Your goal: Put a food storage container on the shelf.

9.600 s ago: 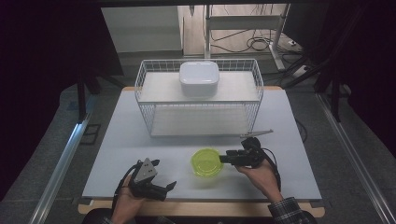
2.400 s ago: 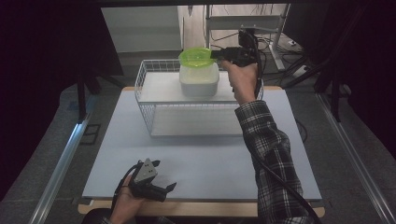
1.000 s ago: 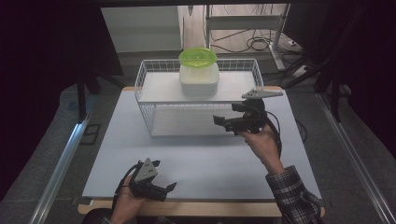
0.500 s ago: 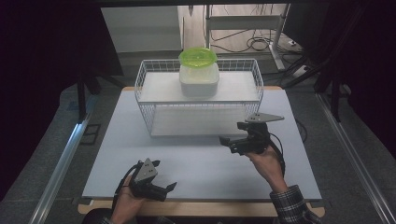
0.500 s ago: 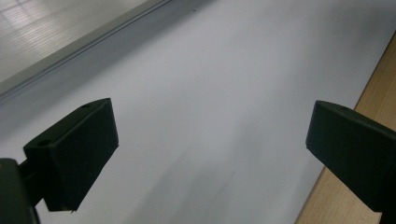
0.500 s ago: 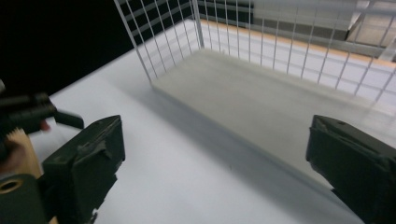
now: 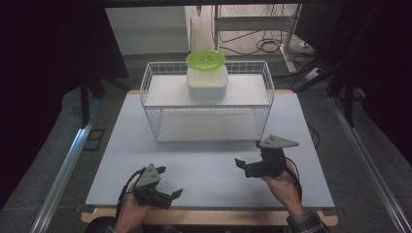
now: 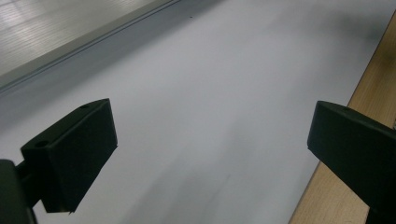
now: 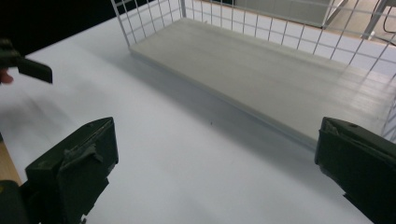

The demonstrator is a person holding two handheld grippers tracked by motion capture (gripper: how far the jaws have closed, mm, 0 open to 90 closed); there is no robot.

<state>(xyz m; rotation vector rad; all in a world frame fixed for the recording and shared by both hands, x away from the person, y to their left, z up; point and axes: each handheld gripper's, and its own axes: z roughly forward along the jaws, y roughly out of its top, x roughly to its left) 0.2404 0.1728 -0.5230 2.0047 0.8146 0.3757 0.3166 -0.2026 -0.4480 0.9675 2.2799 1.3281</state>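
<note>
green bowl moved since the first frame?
Yes. The green bowl has gone from the table, near the front edge, up onto the white container on the wire rack.

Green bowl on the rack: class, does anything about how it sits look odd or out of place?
Slightly. The green bowl rests on the white box atop the wire rack, hanging a little past the box's far edge. Nothing spilled or damaged.

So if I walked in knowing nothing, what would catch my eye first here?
Probably the bright green round plastic bowl, sitting on top of a white square lidded container on the upper shelf of the white wire rack at the far side of the table. Next, the two black hand-held tools near the table's front edge: the left tool and the right tool, both with jaws wide open and nothing between them.
</note>
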